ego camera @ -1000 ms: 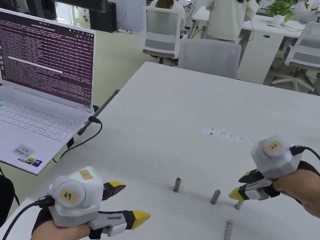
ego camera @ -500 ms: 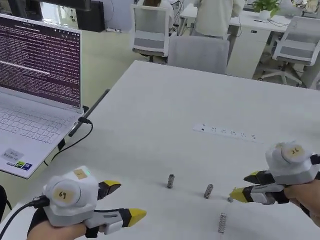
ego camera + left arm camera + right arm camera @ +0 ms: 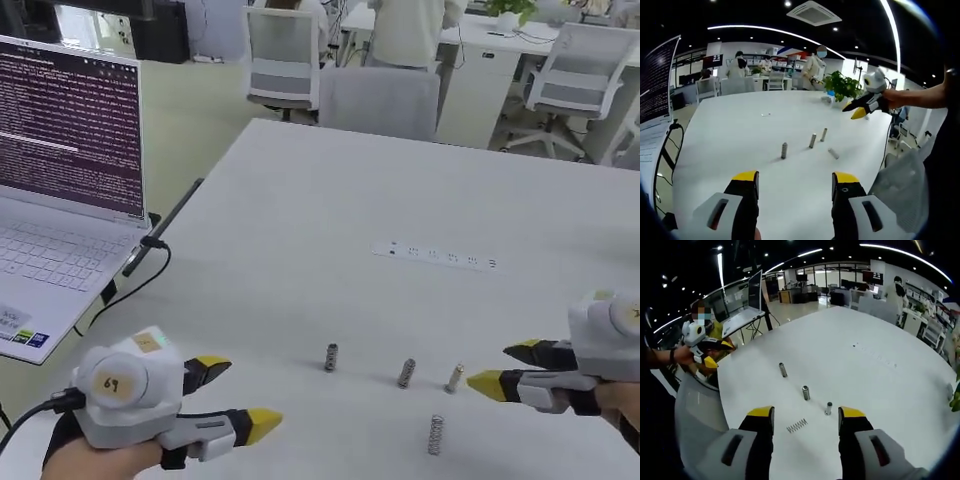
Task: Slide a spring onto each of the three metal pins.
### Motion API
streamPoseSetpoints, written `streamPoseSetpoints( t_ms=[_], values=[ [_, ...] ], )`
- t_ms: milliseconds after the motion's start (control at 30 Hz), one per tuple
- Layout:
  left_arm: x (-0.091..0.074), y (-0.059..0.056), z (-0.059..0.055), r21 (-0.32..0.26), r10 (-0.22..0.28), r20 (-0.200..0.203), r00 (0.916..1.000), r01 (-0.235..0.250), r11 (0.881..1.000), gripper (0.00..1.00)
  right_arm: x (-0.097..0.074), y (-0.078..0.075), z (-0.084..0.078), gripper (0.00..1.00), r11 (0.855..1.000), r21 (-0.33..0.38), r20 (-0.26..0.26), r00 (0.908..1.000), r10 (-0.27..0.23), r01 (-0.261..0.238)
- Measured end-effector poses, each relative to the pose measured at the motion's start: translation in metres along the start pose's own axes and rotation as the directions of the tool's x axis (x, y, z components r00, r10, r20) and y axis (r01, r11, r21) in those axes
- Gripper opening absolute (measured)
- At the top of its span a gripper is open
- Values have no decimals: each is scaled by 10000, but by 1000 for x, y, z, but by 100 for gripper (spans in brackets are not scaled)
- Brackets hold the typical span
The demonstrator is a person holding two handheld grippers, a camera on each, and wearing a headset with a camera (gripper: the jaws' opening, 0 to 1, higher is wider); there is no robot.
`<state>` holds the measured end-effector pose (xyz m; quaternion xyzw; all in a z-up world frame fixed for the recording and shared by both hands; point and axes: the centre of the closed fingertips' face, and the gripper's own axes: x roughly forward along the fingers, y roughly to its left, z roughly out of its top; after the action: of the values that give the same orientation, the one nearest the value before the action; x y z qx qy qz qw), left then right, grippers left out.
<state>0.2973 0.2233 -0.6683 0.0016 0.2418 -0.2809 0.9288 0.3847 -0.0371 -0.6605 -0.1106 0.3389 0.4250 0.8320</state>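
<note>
Three short metal pins stand in a row on the white table. The left pin (image 3: 331, 357) and the middle pin (image 3: 406, 373) each look wrapped in a spring. The right pin (image 3: 455, 377) looks bare and shiny (image 3: 828, 408). A loose spring (image 3: 435, 434) lies flat in front of them, also seen from the right gripper (image 3: 797, 425). My right gripper (image 3: 505, 367) is open and holds nothing, just right of the bare pin (image 3: 806, 412). My left gripper (image 3: 240, 395) is open with nothing between its fingers, well left of the row (image 3: 794, 177).
An open laptop (image 3: 60, 190) sits at the table's left edge, with a black cable (image 3: 150, 270) running from it. A white power strip (image 3: 433, 256) lies behind the pins. Office chairs (image 3: 380, 100) and people are beyond the far edge.
My right gripper has drawn back to the right, away from the bare pin it was close to. The head camera has shifted. The left gripper has stayed about where it was.
</note>
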Motion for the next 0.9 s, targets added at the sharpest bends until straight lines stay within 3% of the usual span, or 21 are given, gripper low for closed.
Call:
streamPoseSetpoints(
  t_ms=[200,600,900],
  values=[
    [3,-2,2,17,-71,-24,10000,71,10000,54,-8,2,-10,53,9995,299,239,9996,-120,113],
    [8,-2,7,60,-152,-68,9999,153,9999,54,-30,17,-26,59,9932,1143,1215,9920,-357,217],
    [14,-7,8,99,-272,-128,9995,274,9996,54,-36,25,-39,66,9895,1419,1299,9905,-457,271]
  ],
)
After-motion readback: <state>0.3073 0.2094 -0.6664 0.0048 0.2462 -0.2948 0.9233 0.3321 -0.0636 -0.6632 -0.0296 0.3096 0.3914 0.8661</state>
